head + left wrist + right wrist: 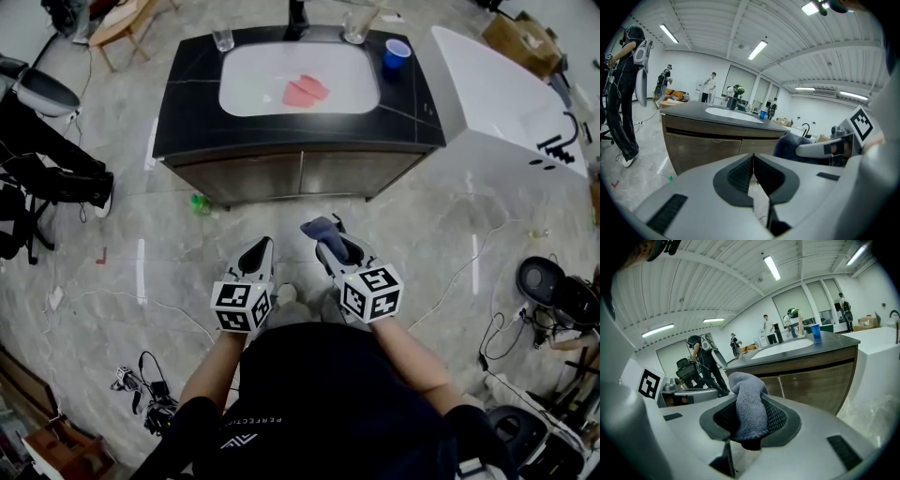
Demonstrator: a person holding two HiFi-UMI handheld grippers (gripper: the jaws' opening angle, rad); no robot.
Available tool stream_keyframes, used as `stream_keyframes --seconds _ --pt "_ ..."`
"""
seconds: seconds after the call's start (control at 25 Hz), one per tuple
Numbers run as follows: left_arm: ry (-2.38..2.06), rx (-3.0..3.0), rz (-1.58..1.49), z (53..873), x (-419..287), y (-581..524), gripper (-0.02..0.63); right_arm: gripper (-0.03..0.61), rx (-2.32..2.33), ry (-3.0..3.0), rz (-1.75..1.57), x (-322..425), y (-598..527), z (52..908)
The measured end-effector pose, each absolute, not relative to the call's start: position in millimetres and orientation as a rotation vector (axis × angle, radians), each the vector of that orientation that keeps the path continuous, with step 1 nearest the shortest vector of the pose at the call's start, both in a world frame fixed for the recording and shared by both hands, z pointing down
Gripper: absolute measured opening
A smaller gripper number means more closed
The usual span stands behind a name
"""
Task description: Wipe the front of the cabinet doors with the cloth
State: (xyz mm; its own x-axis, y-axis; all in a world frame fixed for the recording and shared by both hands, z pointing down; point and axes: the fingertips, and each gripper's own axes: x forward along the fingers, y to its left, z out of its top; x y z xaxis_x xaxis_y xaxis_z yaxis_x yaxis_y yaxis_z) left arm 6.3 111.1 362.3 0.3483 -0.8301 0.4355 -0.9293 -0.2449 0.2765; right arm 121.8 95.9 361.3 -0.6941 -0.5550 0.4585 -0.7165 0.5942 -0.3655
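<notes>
A grey-blue cloth [749, 405] is pinched in my right gripper [328, 242], with its free end sticking up past the jaws; it also shows as a dark bundle [320, 227] in the head view. My left gripper [257, 253] is shut with nothing between its jaws. Both grippers hover above the floor, a short way in front of the brown cabinet doors [300, 173]. The doors [811, 383] sit shut under a black countertop [187, 103] with a white sink [244, 89]. The left door [701, 147] fills the middle of the left gripper view.
A pink rag [306, 91] lies in the sink. Two glasses [223, 39] and a blue cup [397, 52] stand on the counter. A white bathtub [506, 112] stands to the right. A green object [199, 203] lies on the floor by the cabinet. Cables and gear lie around, and people stand behind.
</notes>
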Motion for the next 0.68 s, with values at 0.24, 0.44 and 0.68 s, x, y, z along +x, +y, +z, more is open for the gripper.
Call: stream_keyframes --seconds 0.24,0.44,0.68 --pt "-1.518 2.152 0.273 361.0 16.4 109.5 0.009 0.123 1.021 -2.529 0.774 121.8 100.2 362.7" --pt "-1.51 2.156 0.278 361.6 21.2 110.2 0.009 0.123 1.01 -2.524 0.779 120.8 102.4 364.7" --pt "-1.512 2.153 0.274 363.5 22.1 111.0 0.009 0.123 1.007 -2.521 0.783 121.4 101.6 366.1"
